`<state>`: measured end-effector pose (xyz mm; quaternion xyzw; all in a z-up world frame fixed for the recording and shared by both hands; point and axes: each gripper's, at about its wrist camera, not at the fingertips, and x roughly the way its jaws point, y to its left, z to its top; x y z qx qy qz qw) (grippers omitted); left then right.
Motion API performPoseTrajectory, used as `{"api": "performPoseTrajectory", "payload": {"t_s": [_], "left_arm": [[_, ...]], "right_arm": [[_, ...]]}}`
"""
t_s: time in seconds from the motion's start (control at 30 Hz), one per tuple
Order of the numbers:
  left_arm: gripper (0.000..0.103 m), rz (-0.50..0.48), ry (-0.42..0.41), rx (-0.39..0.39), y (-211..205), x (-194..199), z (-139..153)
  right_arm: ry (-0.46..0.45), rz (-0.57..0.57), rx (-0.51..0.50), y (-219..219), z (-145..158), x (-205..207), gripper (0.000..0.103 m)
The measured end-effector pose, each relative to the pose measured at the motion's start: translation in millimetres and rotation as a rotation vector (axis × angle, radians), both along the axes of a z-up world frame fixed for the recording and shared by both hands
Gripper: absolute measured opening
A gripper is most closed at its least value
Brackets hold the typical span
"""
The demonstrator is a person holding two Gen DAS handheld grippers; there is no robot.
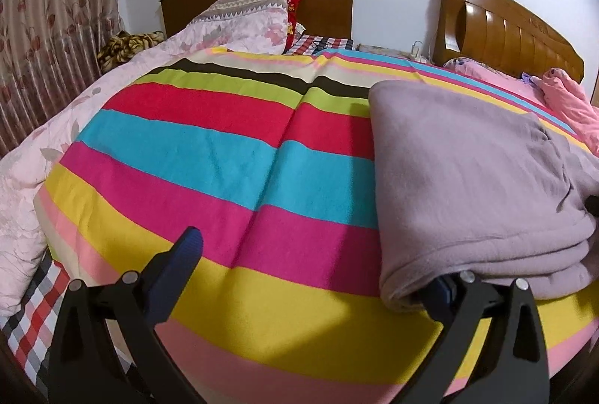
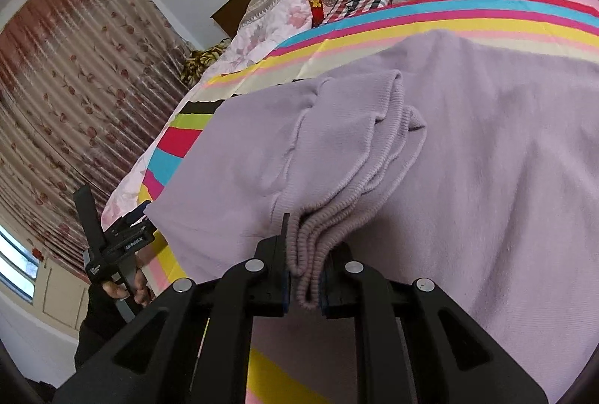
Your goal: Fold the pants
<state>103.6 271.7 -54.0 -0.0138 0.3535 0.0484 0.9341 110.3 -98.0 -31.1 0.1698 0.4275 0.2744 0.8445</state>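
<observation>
Ribbed cuffs of the lilac pants (image 2: pixel 430 157) sit pinched in your right gripper (image 2: pixel 305 286). Your left gripper (image 1: pixel 310 277) stands wide, one finger under the fold's near corner. Beyond, the folded stack lies rightward on the striped sheet (image 1: pixel 232 149).

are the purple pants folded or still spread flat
Folded: the purple pants lie doubled in layers on the striped sheet, ribbed cuffs stacked.
</observation>
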Motion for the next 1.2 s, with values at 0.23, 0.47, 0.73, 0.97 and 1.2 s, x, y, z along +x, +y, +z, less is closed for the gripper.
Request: {"api": "performPoseTrajectory", "payload": {"t_s": [0.23,0.47,0.73,0.97,1.2], "left_arm": [[0.102,0.007,0.005,-0.004,0.7,0.6,0.7],[0.102,0.007,0.007,0.024,-1.2,0.4,0.2],[0.101,-0.051,0.055,0.300,-33.1,-21.1,16.5],[0.101,-0.137,-0.025,0.319,-31.6,-75.2,82.3],[0.101,-0.310,-0.010,0.008,-109.9,18.5,99.8]], "right_arm": [[0.022,0.001,0.014,-1.6,-4.7,-2.0,0.013],[0.034,-0.002,0.018,-5.8,-6.4,-6.7,0.013],[0.049,-0.043,-0.012,-22.0,-1.0,-7.8,0.032],[-0.180,-0.083,-0.261,-18.2,42.9,-17.6,0.047],[-0.288,0.127,-0.439,64.4,48.5,-15.6,0.051]]}}
